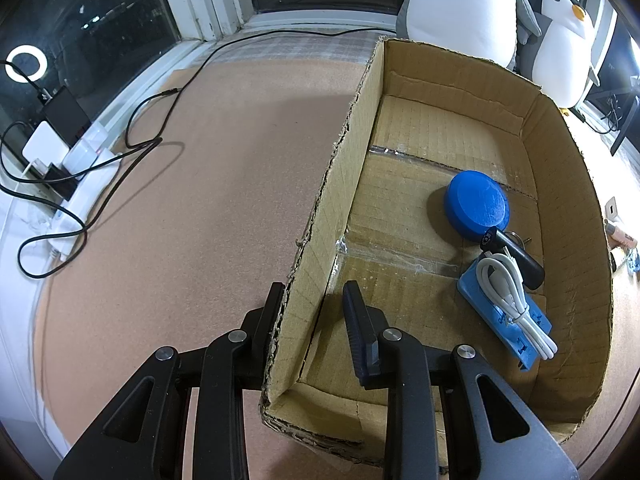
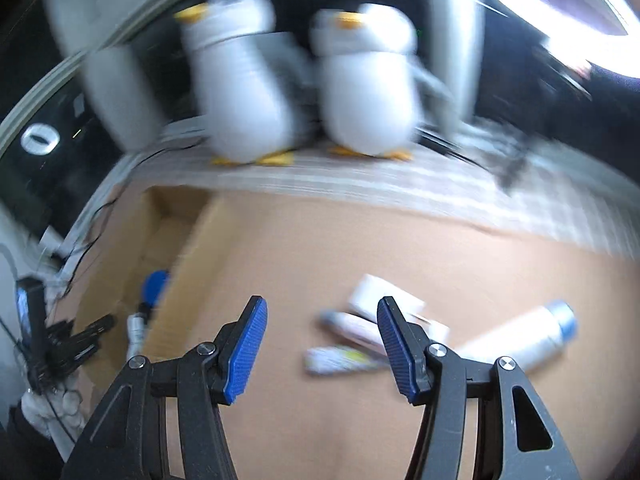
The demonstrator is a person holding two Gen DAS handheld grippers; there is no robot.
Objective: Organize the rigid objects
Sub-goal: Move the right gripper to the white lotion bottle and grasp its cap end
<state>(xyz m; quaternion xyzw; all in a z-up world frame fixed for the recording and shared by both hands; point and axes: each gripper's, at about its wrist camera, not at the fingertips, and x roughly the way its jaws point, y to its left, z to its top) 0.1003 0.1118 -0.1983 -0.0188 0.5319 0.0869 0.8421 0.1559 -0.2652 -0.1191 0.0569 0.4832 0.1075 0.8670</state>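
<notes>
A: Start at the jaws. What is the left gripper (image 1: pixel 310 300) doing?

B: Its jaws are clamped on the near left wall of the cardboard box (image 1: pixel 344 152), one finger outside and one inside, low in the left wrist view. It looks like it is steadying the box.

A: And the right gripper (image 2: pixel 322 316)?

B: Its jaws stand partly apart with nothing between the blue pads (image 2: pixel 246 344). It hangs over the brown table surface (image 2: pixel 400 240), and the right wrist view is smeared with blur.

A: How far along is the sorting?

B: Partly done, by the look of it. Inside the box, toward its right side, lie a blue round disc (image 1: pixel 476 202), a black key fob with a ring (image 1: pixel 512 252), and a blue flat holder (image 1: pixel 504 316) with a coiled white cable (image 1: pixel 514 300) on top.

A: What is left outside?

B: In the lower right of the right wrist view, just beyond the right jaw, a cluster rests on the table: a white bottle with a blue cap (image 2: pixel 524 340) lying on its side, a small white box (image 2: pixel 384 296), and two tube-like items (image 2: pixel 348 344) too blurred to name. Those probably go in next.

A: And the box itself?

B: Open-topped, with rough torn edges and tape across its floor; plenty of bare floor remains at the far end.
</notes>
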